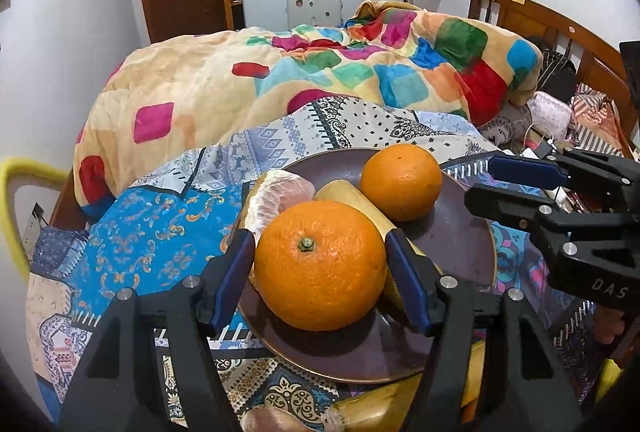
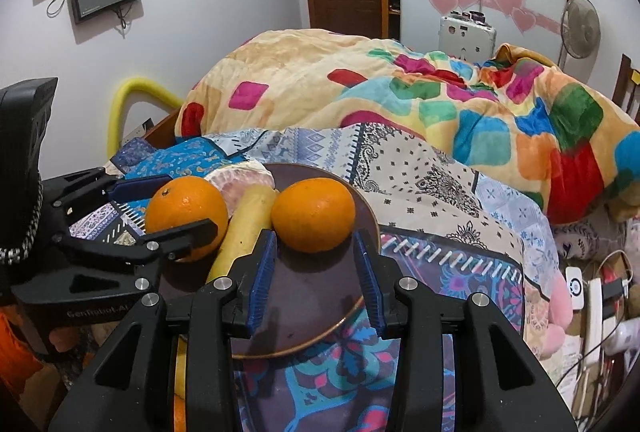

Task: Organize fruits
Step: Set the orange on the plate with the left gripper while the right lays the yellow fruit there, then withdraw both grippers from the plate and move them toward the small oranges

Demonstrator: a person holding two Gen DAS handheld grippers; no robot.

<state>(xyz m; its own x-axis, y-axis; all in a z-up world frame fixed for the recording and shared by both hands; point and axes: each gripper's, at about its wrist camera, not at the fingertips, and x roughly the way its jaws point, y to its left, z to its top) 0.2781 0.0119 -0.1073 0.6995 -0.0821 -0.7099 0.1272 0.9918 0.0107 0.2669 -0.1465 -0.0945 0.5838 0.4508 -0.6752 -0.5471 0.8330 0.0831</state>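
Observation:
A dark brown plate (image 1: 460,244) lies on the patterned bedspread. On it are two oranges, a banana (image 1: 344,192) and a peeled pomelo piece (image 1: 280,196). My left gripper (image 1: 320,260) has its blue pads on both sides of the near orange (image 1: 318,264), which rests on the plate. The far orange (image 1: 402,182) sits behind it. My right gripper (image 2: 314,260) is open, its fingers just short of the far orange (image 2: 314,216), above the plate (image 2: 304,296). In the right wrist view the left gripper (image 2: 160,208) grips the near orange (image 2: 186,208).
More fruit lies below the plate's near edge, another banana (image 1: 372,412) among it. A colourful quilt (image 1: 320,80) is heaped behind the plate. A wooden headboard (image 1: 560,28) and clutter stand at the right. A yellow chair rail (image 1: 16,192) is at left.

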